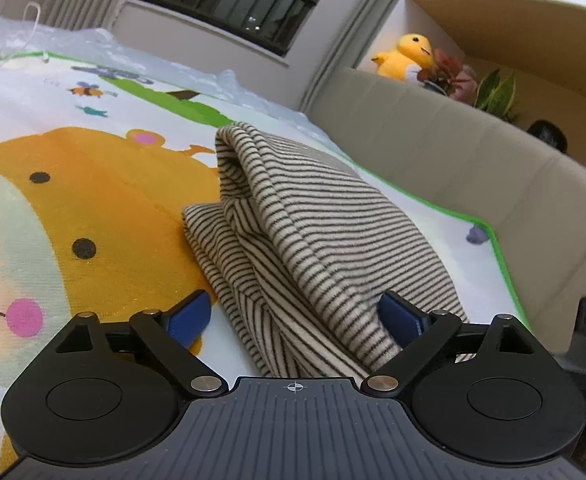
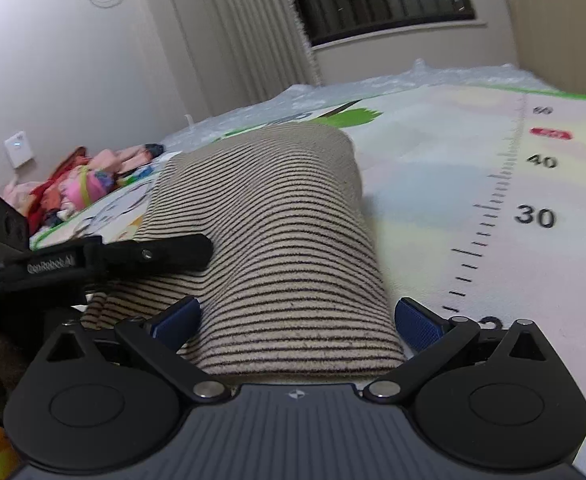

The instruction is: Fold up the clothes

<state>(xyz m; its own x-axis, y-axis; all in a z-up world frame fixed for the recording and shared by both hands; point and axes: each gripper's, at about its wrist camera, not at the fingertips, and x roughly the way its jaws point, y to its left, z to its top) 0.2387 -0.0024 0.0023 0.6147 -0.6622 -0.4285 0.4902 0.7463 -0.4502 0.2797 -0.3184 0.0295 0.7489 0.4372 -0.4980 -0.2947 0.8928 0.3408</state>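
Left wrist view: the striped garment (image 1: 293, 216), cream with dark stripes, is seen folded into a thick bundle lying on a cartoon-printed play mat (image 1: 93, 216). Its near end is lodged between the jaws of the left gripper (image 1: 299, 312), which are spread wide; the left blue pad stands clear of the cloth, while the right blue pad is at the cloth's edge, with no squeeze to be seen. A beige padded headboard (image 1: 433, 152) is seen to the right of the garment, and a yellow plush duck (image 1: 409, 56) is set above and beyond it on a ledge.

Right wrist view: the same striped garment (image 2: 285, 232) fills the middle, its folded end reaching in between the jaws of the right gripper (image 2: 297, 320). These jaws are held wide, both blue pads lying just beside the cloth without pressing it. The other gripper's black finger (image 2: 165, 256) is laid over the garment's left side. A printed ruler scale (image 2: 505, 208) is seen on the mat to the right of the garment, and a heap of colourful clothes (image 2: 81, 188) lies to its far left.
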